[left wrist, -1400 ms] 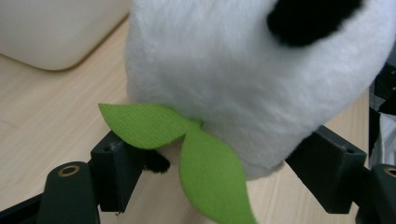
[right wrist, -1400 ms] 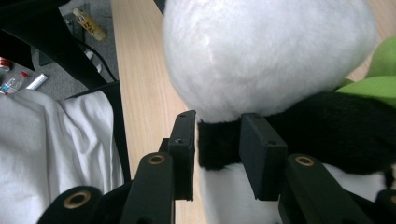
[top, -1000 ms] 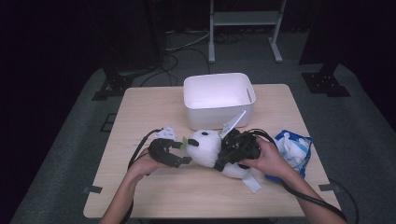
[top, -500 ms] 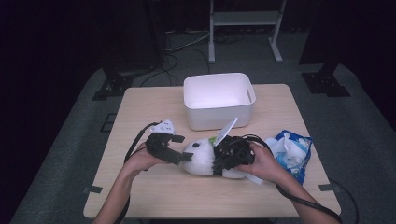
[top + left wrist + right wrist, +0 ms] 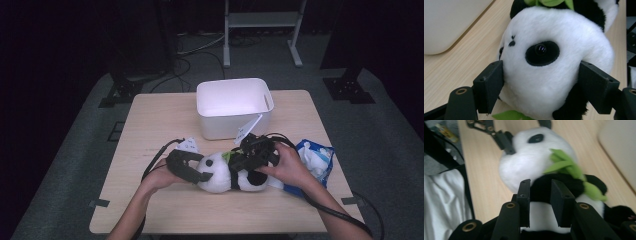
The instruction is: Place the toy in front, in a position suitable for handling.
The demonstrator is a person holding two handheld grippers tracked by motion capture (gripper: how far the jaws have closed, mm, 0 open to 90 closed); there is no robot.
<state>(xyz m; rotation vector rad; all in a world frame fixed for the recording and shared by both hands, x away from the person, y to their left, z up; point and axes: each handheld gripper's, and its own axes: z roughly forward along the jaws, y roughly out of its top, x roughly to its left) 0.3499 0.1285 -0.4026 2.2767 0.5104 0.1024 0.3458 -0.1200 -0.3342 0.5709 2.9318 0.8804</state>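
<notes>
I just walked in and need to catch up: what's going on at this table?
A person is handling a black-and-white plush panda with a two-jaw gripper in each hand. The left gripper has its jaws clamped on either side of the panda's white head, and the right gripper pinches the black band of its body, beside the green felt leaves. The toy lies on the light wooden table, in front of an open white plastic bin. A blue-and-white packet lies to its right.

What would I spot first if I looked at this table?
A plush panda lying near the table's front edge, with the left gripper clamped around its white head and the right gripper pinching its black body. Behind it stands a white bin, and a blue wipes pack lies at the right.
</notes>
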